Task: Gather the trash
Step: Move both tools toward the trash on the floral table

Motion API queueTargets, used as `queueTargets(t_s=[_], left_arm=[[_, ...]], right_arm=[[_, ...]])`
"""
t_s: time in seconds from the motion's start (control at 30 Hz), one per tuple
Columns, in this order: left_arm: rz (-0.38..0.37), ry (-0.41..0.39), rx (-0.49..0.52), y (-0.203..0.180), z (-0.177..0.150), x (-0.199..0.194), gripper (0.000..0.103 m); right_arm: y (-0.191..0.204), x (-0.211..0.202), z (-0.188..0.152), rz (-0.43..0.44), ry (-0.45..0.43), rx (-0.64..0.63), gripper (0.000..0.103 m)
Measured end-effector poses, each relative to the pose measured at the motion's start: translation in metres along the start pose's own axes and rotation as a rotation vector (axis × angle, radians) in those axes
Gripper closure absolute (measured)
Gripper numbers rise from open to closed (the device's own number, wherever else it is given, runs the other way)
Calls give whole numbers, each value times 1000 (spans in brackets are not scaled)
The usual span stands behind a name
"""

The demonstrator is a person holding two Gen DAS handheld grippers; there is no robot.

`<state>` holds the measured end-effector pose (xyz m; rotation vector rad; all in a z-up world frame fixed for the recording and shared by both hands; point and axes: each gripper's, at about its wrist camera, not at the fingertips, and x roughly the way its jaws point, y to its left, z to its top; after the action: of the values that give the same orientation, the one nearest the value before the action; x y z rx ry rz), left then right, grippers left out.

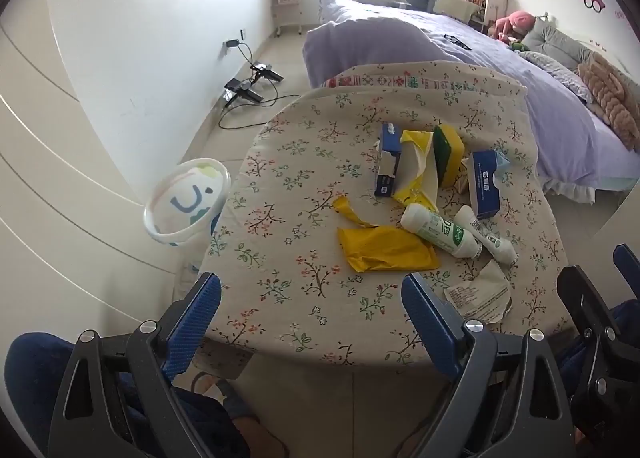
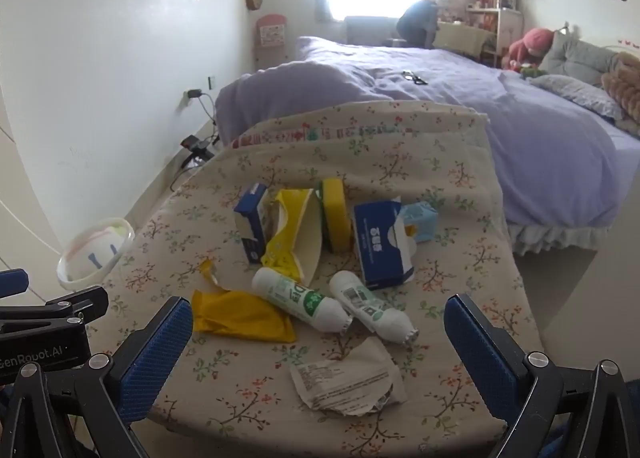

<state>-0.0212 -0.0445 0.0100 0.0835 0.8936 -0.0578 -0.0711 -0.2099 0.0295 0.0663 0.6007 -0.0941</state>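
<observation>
Blue-padded left gripper jaws wide, level.

Two white bottles, two blue boxes, one sponge, one bin.

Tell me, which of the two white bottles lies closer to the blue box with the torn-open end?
The right-hand white bottle, the one showing a barcode. It lies just below the torn blue box. The other bottle, with green print, lies nearer the yellow wrapper.
</observation>
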Motion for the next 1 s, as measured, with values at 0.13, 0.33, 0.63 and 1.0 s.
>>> queueTargets(t_s=[0.13, 0.33, 0.63, 1.0], left_arm=[[-7, 6, 1, -1, 1, 2, 10], [-16, 3, 0, 0, 2, 2, 10], [-33, 4, 2, 0, 4, 5, 10], [-42, 21, -2, 0, 1, 11, 10]], right_arm=[[-1, 3, 1, -5, 11, 5, 0], [1, 3, 2, -3, 17, 12, 0], [2, 7, 4, -8, 21, 26, 0], [0, 12, 2, -28, 33, 20, 0]])
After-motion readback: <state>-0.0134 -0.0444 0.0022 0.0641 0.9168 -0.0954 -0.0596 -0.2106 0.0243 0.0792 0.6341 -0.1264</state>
